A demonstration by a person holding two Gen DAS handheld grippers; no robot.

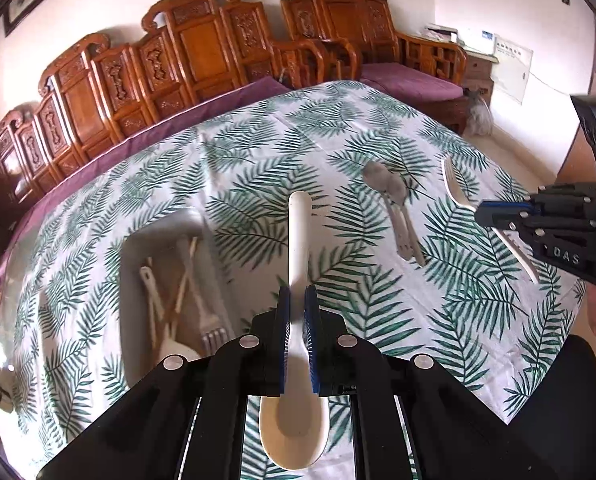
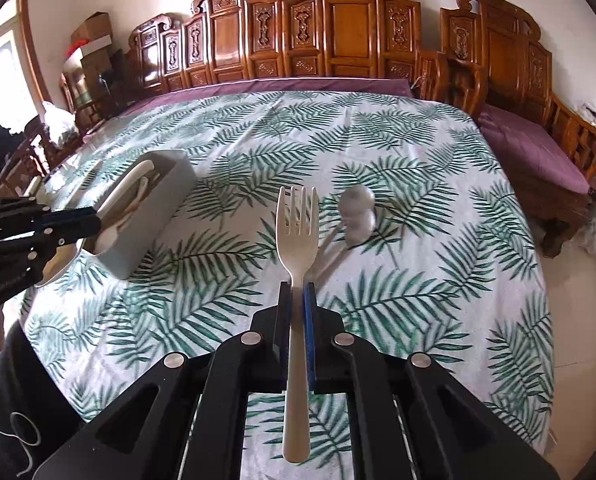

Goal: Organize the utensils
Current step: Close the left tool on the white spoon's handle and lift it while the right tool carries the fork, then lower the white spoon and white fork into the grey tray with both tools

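Left gripper (image 1: 297,300) clamped on the neck of a cream plastic soup spoon (image 1: 298,248), handle pointing away, bowl back toward the camera, held above the surface. Right gripper (image 2: 297,294) clamped on the handle of a cream plastic fork (image 2: 297,240), tines pointing away, also lifted off the surface. Surface wears a white cloth with green palm-leaf print (image 2: 418,280). Grey rectangular plastic tray (image 2: 166,200) toward the left edge, holding several pale utensils, among them a fork and long thin pieces. 2 grey plastic spoons (image 1: 394,204) lie touching, side by side, near the surface middle. Carved wooden bench (image 2: 338,32) beyond the far edge.
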